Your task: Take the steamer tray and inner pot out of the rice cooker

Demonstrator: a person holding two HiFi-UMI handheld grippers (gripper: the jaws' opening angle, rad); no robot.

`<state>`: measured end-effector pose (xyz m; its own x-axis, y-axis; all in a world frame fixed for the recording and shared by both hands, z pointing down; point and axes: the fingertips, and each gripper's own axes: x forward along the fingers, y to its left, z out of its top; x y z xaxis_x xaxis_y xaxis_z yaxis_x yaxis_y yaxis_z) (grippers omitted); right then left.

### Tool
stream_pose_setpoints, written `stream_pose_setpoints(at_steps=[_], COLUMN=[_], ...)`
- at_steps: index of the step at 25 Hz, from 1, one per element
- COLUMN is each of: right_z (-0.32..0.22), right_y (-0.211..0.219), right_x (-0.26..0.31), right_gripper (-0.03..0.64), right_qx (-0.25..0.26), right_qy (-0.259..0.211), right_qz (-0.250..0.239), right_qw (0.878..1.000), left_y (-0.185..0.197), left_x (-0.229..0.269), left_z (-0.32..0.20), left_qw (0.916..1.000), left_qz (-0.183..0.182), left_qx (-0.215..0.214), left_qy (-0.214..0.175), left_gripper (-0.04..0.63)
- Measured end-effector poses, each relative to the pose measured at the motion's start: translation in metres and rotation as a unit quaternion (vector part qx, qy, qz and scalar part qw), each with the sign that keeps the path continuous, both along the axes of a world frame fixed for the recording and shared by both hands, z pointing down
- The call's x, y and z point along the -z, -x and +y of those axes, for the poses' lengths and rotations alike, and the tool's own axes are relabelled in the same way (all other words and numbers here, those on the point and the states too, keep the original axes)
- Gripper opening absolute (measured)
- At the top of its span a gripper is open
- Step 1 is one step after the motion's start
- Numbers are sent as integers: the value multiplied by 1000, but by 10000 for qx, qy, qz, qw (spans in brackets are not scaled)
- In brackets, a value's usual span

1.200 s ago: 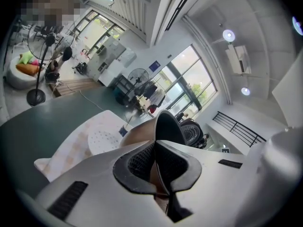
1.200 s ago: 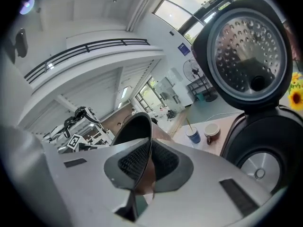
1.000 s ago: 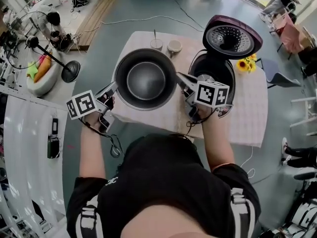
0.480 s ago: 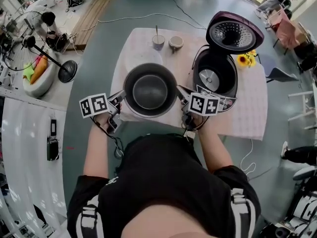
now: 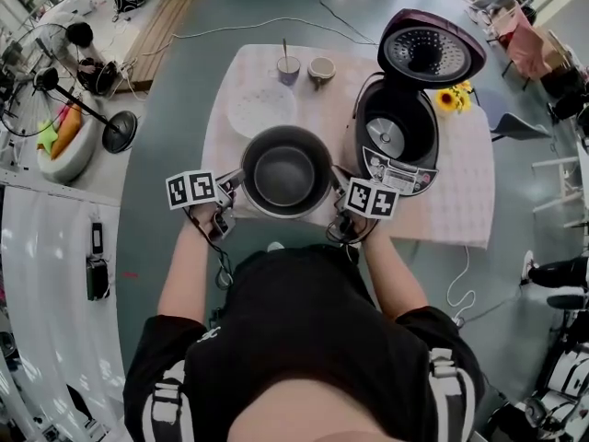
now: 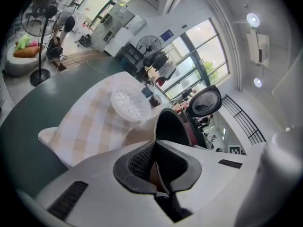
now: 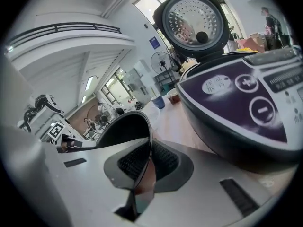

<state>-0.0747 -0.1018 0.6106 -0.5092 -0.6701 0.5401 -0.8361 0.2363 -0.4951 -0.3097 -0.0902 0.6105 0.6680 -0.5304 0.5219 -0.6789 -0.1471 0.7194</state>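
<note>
The dark metal inner pot [image 5: 286, 171] is held by its rim between both grippers, low over the near part of the checked tablecloth [image 5: 460, 191]. My left gripper [image 5: 235, 184] is shut on the pot's left rim [image 6: 170, 126], seen edge-on between the pads. My right gripper [image 5: 339, 184] is shut on the right rim [image 7: 125, 126]. Whether the pot touches the cloth I cannot tell. The white perforated steamer tray [image 5: 262, 109] lies on the cloth behind the pot. The rice cooker [image 5: 396, 136] stands to the right with its lid [image 5: 431, 53] up and its cavity showing.
Two cups [image 5: 289, 66] [image 5: 321, 68] stand at the table's far edge. Yellow flowers [image 5: 450, 98] sit right of the cooker. The cooker's purple control panel [image 7: 246, 98] is close beside the right gripper. A fan [image 5: 55, 81] stands on the floor at left.
Both grippers have carried the pot down and toward the person; it looks smaller and sits lower over the near part of the cloth. The steamer tray behind it is now uncovered.
</note>
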Motion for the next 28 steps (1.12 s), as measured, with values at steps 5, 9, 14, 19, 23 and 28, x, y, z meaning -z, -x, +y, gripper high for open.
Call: stream_pose_setpoints(at_steps=[5, 9, 14, 19, 23, 28], right_z=[-1, -2, -4, -11, -12, -13], right_y=[-12, -14, -12, -8, -5, -6], right_x=[-12, -13, -13, -15, -13, -12], right_gripper=[18, 23, 32, 35, 35, 35], right_qx=[-334, -389, -372, -417, -485, -611], right_qy=[93, -162, -594, -754, -891, -920], right_qz=[80, 590, 1396, 1806, 2097, 1932], right_qw=[9994, 9974, 9877, 9798, 9725, 9749], left_y=[-11, -13, -16, -15, -15, -8], left_x=[-12, -14, -15, -21, -23, -23], left_z=[-11, -20, -29, -36, -36, -40], left_qw=[10000, 9999, 9987, 9907, 9844, 9606], left_qz=[-6, -4, -374, -1104, -1412, -2249], left_qx=[-71, -94, -155, -271, -383, -409], left_qy=[-64, -120, -325, -744, -980, -1580], left_gripper=[6, 8, 9, 11, 25, 101])
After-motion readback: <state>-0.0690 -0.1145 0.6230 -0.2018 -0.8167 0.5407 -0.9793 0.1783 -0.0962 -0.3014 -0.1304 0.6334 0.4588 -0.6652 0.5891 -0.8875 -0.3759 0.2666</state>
